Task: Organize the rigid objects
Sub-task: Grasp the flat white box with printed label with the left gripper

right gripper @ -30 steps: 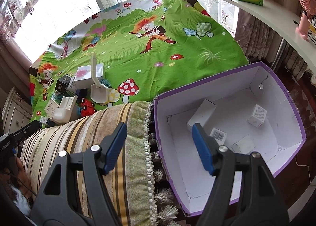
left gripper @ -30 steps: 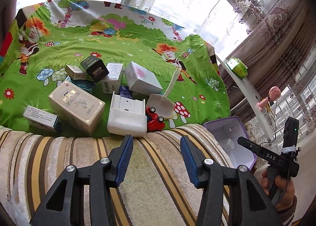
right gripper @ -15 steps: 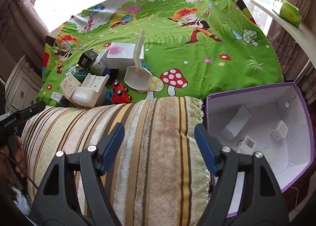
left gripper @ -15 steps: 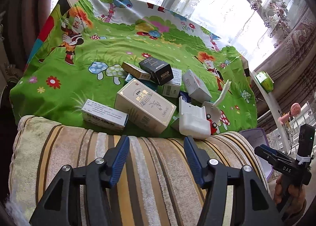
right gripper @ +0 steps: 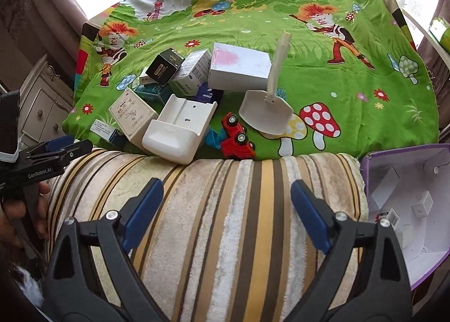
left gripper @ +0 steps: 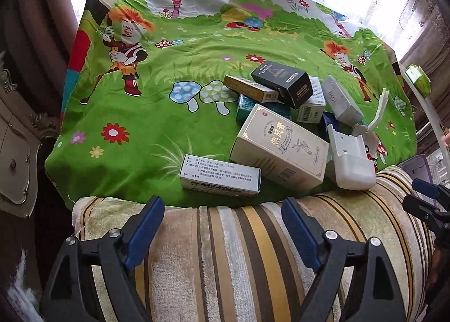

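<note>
A pile of rigid objects lies on the green cartoon cloth: a large beige box, a flat white-blue box, a black box, a white plastic holder, a red toy car, a white scoop and a white-pink box. A purple-rimmed box with several small white boxes sits at the right. My left gripper is open and empty over the striped cushion. My right gripper is open and empty over the same cushion.
A white cabinet stands at the left. Curtains and a bright window lie behind the table. A curved white shelf with a green tissue pack runs along the right. The left gripper also shows in the right wrist view.
Both grippers have swung left. The left view now centres on the box pile; the right view shifted from the purple box to the cushion and pile. Both stayed open.
</note>
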Action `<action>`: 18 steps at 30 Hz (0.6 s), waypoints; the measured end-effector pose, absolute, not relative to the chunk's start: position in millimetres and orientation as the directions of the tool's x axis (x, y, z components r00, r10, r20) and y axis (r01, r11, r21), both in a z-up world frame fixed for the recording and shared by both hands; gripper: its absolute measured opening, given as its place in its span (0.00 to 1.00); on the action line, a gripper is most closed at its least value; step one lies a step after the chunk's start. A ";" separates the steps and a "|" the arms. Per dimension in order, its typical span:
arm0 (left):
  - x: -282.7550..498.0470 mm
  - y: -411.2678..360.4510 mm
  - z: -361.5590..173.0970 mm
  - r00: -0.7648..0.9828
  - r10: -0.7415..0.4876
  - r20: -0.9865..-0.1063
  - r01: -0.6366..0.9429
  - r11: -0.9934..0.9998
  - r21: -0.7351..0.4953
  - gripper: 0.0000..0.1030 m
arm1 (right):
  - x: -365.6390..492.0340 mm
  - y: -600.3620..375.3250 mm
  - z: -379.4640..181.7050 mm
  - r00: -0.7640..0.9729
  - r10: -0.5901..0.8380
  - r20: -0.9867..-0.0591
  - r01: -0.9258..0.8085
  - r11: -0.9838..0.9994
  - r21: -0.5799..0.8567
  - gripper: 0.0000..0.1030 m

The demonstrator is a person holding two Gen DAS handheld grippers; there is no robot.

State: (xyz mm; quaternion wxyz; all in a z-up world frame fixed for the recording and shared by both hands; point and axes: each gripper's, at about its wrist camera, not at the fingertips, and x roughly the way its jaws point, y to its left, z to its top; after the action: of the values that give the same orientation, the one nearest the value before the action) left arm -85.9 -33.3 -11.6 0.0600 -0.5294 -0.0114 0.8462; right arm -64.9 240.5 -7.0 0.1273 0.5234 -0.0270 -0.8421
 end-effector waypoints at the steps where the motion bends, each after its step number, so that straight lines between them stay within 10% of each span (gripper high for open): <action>1: -90.1 -33.1 -14.2 -0.420 0.108 -0.901 -0.095 -0.993 -0.075 0.86 | -67.6 236.6 -7.5 -0.415 -0.243 -0.877 0.182 -0.966 0.182 0.92; 18: -125.7 -24.3 -41.8 -0.318 0.062 -0.946 -0.134 -0.991 -0.020 0.88 | -106.9 184.1 -21.0 -0.354 -0.221 -0.909 0.143 -0.973 0.180 0.98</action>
State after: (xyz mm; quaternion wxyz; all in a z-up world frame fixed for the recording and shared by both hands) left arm -125.7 -24.3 -41.8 0.0605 -0.5807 0.0310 0.8113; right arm -106.9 184.1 -21.0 0.1106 0.5577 -0.0347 -0.8219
